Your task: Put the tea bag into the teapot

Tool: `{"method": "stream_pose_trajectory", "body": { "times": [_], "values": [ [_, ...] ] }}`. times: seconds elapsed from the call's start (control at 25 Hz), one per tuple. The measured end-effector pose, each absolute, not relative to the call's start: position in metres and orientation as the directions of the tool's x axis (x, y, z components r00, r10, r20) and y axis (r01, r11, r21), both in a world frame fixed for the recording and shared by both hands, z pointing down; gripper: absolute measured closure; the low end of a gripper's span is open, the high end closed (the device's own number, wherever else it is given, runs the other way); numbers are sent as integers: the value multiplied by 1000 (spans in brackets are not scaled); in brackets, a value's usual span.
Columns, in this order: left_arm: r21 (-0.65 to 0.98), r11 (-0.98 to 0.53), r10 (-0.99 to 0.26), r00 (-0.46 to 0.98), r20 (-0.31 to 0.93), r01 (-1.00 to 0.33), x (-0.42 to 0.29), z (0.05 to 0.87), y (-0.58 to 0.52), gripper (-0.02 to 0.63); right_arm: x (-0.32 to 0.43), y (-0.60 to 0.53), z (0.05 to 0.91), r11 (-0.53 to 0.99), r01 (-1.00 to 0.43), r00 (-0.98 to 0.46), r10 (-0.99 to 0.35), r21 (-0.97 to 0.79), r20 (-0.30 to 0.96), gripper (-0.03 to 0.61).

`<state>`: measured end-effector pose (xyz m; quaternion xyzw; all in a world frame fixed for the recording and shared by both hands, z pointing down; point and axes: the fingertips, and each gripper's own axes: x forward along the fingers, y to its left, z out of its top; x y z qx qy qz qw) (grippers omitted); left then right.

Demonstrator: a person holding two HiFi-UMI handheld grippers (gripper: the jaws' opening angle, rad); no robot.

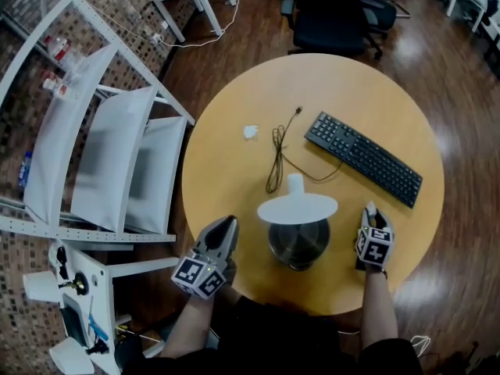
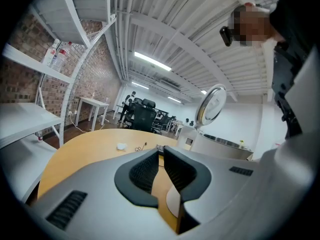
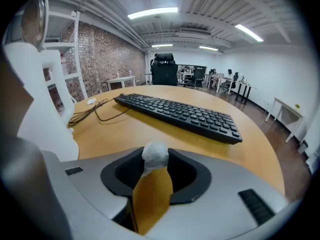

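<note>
A small white tea bag (image 3: 155, 156) sits pinched between the tips of my right gripper (image 3: 156, 159), which is shut on it. It shows as a white bit at the tip of that gripper (image 1: 372, 212) in the head view, just right of the teapot. The round metal teapot (image 1: 299, 242) stands near the table's front edge with its white lid (image 1: 298, 208) tipped up and open. In the right gripper view its white handle (image 3: 47, 104) fills the left side. My left gripper (image 1: 221, 237) rests left of the teapot (image 2: 222, 146), jaws together and empty.
A black keyboard (image 1: 363, 158) lies at the back right of the round wooden table (image 1: 226, 186). A black cable (image 1: 275, 158) and a small white crumpled scrap (image 1: 250, 131) lie behind the teapot. White shelving (image 1: 109, 162) stands to the left.
</note>
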<state>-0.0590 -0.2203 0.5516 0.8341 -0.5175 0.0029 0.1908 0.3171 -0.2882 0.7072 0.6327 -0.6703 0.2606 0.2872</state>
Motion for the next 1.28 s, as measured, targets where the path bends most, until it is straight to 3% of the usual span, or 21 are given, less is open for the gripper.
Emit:
{"method": "stream_pose_trajectory", "body": {
  "times": [0.48,0.72,0.96,1.28],
  "values": [
    [295,-547,-797,595,104,-783,-68,517,-202,588,310,-209,605,-51,-999,42,-848,-2,529,431],
    [288,-554,-794,600,100,-781,-87,509,-192,588,300,-165,562,-90,-996,86,-891,13,446,431],
    [263,-612,-770,637,16,-746,-88,481,-190,588,316,-145,531,-146,-988,151,-915,43,374,431],
    [221,-625,-775,630,-58,-748,-100,448,-187,588,271,-163,482,-40,-997,59,-952,69,301,431]
  ]
}}
